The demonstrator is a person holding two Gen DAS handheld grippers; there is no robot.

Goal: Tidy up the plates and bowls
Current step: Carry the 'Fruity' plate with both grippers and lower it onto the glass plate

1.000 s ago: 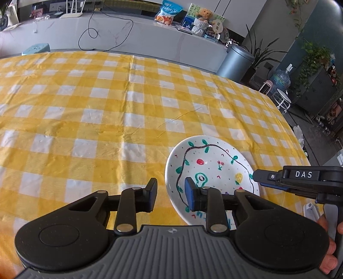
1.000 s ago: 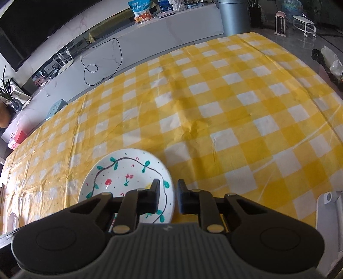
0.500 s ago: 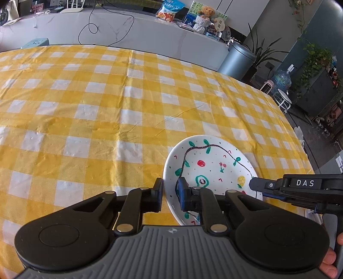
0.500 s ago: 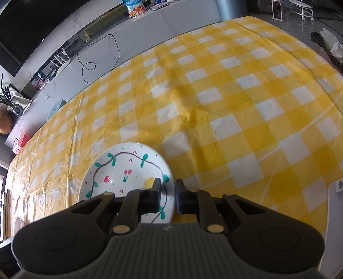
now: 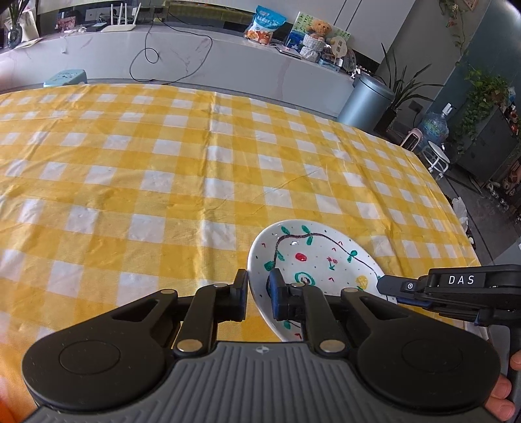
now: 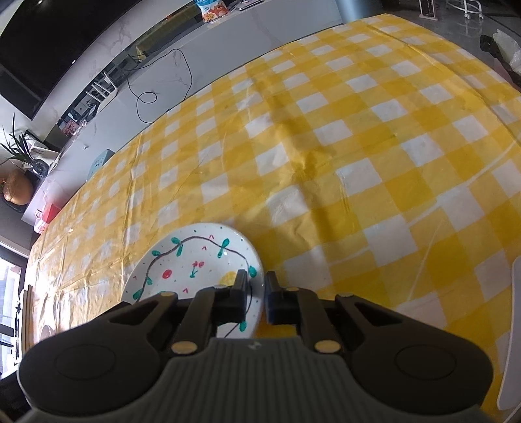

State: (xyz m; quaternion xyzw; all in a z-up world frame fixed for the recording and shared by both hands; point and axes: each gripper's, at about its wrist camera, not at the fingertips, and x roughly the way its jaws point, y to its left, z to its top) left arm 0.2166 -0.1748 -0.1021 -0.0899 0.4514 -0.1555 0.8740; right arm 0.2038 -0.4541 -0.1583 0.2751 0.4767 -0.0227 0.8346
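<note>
Yellow and white checked cloth [image 5: 182,182] covers the table from edge to edge, creased along a few fold lines. Behind it runs a long pale counter [image 5: 202,61] with a looping black cable [image 5: 153,55], a snack bag [image 5: 264,28] and a small teddy bear [image 5: 317,27]; a grey bin [image 5: 364,102] and potted plants stand off to the right of it.

One white plate [image 5: 312,257] painted with a dark vine, green leaves, a red dot and a yellow spot sits at the near right part of the table. It looks tilted, its left rim raised, though whether it is fully clear of the cloth is hard to tell.

From the left wrist view, the left gripper [image 5: 259,293] has its fingers closed in on the plate's left rim, one outside and one inside the rim, gripping it. The right gripper [image 5: 400,288], marked DAS, reaches in from the right and meets the plate's opposite edge beside the yellow spot.

From the right wrist view, the right gripper [image 6: 255,294] straddles the plate [image 6: 192,260] at its right rim, one finger over the painted face and the other outside it over the cloth [image 6: 342,146], pinching the rim between them
</note>
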